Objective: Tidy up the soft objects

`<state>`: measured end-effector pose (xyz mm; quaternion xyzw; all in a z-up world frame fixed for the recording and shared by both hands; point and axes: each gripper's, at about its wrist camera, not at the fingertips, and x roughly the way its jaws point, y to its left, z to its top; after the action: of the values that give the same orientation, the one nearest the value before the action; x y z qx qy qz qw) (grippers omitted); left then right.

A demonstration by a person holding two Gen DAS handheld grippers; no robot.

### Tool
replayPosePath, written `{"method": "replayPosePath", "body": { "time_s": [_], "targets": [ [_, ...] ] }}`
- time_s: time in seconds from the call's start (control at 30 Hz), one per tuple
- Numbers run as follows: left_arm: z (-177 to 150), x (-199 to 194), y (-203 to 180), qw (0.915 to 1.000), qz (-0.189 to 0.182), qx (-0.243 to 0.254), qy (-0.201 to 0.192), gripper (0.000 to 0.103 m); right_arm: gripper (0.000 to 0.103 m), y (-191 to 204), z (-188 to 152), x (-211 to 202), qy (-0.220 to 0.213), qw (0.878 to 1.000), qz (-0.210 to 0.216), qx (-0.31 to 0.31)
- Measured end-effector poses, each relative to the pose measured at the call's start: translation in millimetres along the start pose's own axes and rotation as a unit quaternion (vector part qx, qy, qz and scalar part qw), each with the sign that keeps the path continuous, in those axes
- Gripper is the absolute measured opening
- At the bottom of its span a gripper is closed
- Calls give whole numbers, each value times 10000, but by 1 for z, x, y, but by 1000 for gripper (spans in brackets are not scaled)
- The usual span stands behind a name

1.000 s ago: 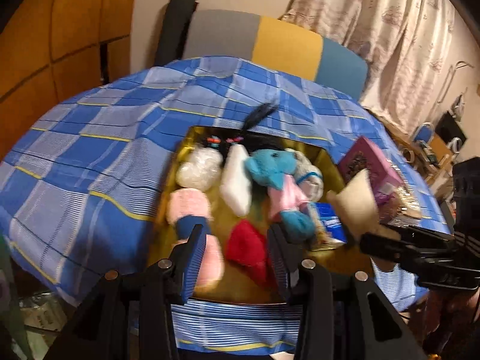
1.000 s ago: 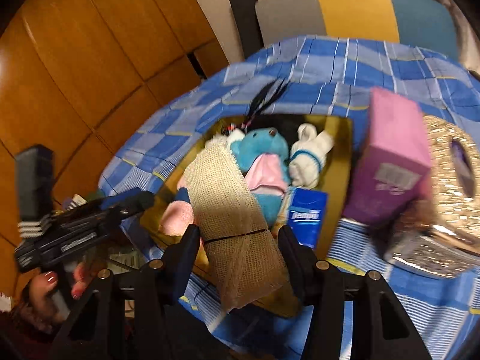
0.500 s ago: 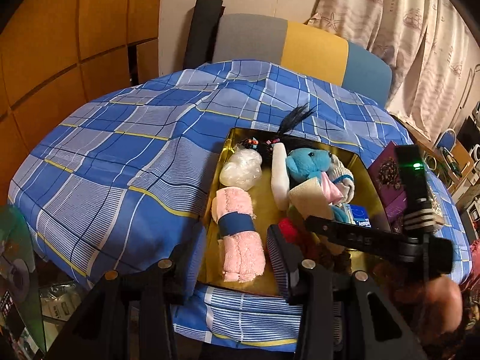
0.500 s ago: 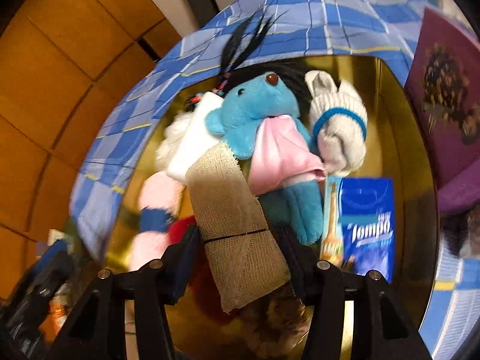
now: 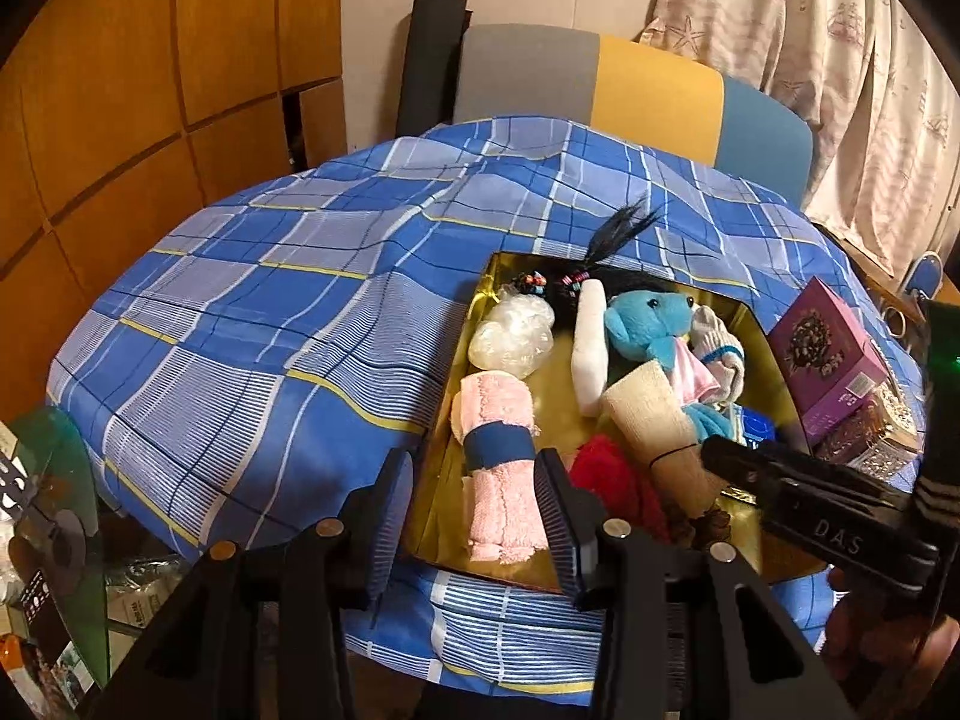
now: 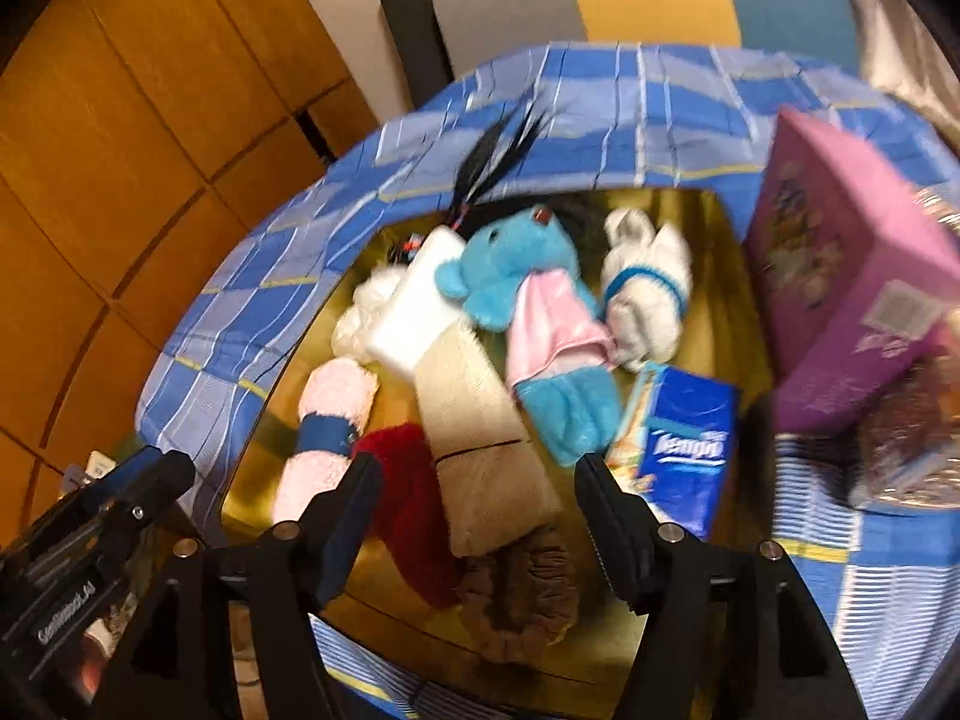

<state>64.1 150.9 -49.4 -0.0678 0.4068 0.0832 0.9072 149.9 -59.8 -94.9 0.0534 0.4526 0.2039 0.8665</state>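
Blue checked tablecloth point(image 5: 288, 324), gold tray point(image 6: 738, 276); wood-panelled wall point(image 5: 150, 90)

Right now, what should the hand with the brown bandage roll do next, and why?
Probably lift the right gripper straight up and away. Its jaws stand open, and the beige bandage roll lies in the gold tray between the red cloth and the blue teddy, so nothing is left to hold.

A tan burlap bundle point(image 6: 480, 432) lies flat in the gold tray point(image 6: 744, 324). It lies between the red cloth point(image 6: 408, 498) and the blue teddy point(image 6: 528, 300).
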Motion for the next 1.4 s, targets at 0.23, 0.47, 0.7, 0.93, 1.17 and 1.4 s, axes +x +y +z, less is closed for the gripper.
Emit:
{"method": "replayPosePath", "body": {
  "time_s": [0.23, 0.47, 0.7, 0.93, 1.17, 1.4],
  "targets": [
    [-1, -7, -6, 10000, 18, 23, -47, 42, 50, 21, 1, 41, 366, 9949, -623, -702],
    [-5, -12, -7, 9999, 105, -23, -47, 42, 59, 34, -8, 18, 224, 9961, -395, -760],
    [-10, -22, -16, 9996, 237, 102, -93, 42, 84, 44, -12, -35, -392, 9930, -700, -862],
    [-18, -39, -24, 9994, 240, 209, -119, 42, 98, 48, -24, -85, -888, 9876, -994, -827],
    [-26, -53, -25, 9994, 294, 186, -87, 42, 102, 46, -44, -114, -1109, 9849, -1160, -649],
    [-38, -70, -30, 9983, 446, 295, -220, 42, 103, 36, -64, -134, -1296, 9801, -1484, -238]
  ]
}}
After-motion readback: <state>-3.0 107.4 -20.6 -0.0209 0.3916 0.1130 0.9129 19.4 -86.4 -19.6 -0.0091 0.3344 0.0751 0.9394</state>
